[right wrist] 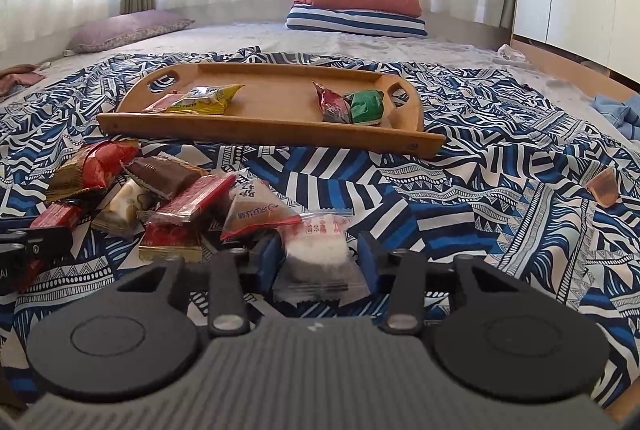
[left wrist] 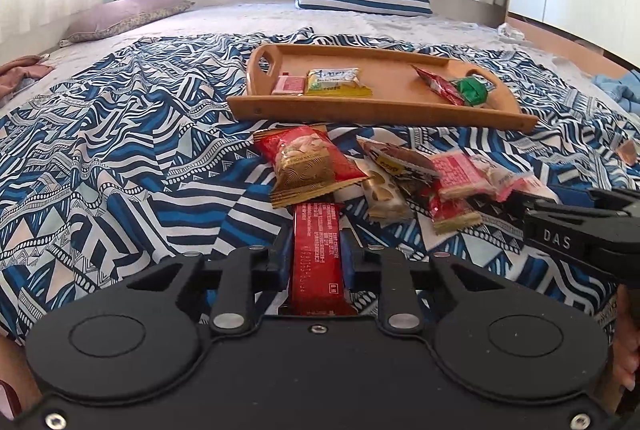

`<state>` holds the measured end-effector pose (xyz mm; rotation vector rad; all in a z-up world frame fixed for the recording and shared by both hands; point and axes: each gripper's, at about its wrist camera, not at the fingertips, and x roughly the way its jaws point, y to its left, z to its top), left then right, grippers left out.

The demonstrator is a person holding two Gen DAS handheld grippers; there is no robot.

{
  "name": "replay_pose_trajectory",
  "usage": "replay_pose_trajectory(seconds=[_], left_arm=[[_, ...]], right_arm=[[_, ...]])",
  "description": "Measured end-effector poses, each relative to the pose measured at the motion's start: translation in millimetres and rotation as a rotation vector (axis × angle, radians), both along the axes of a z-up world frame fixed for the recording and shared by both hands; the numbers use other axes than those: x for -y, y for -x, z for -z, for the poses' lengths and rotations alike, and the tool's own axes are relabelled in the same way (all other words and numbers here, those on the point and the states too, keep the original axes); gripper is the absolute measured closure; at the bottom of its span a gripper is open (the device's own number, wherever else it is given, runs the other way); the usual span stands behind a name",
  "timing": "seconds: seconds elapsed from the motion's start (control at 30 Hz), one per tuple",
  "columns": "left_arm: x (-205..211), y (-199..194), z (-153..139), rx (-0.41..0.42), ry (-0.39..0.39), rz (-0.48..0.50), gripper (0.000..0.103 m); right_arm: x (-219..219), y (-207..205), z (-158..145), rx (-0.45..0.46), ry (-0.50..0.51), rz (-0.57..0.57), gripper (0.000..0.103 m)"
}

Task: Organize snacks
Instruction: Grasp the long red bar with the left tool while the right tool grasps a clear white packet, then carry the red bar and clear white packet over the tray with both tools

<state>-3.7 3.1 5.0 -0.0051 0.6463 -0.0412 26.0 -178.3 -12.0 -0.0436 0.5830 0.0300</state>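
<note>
On a bed under a blue-and-white patterned sheet [right wrist: 500, 190], the left gripper [left wrist: 318, 250] is pinching a long red snack bar wrapper [left wrist: 318, 254] between its jaws. The right gripper [right wrist: 320, 258] is pressing its jaws against a clear packet holding a white sweet [right wrist: 316, 254]. Loose wrapped snacks [left wrist: 400, 174] are lying beside them, near a wooden tray [right wrist: 280, 134] carrying a few packets.

Both wrist views look low across the bed, sharing the tray [left wrist: 376, 110].
</note>
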Motion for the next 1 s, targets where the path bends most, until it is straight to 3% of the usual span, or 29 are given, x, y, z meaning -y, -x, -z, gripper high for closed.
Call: replay_pose_trajectory(seconds=[0.07, 1.0], left_arm=[[2, 3, 0, -0.001, -0.002, 0.009, 0.08], [16, 15, -34, 0.05, 0.042, 0.073, 0.08]], right_arm=[[0, 1, -1, 0.001, -0.001, -0.003, 0.059], [4, 26, -27, 0.061, 0.022, 0.023, 0.065]])
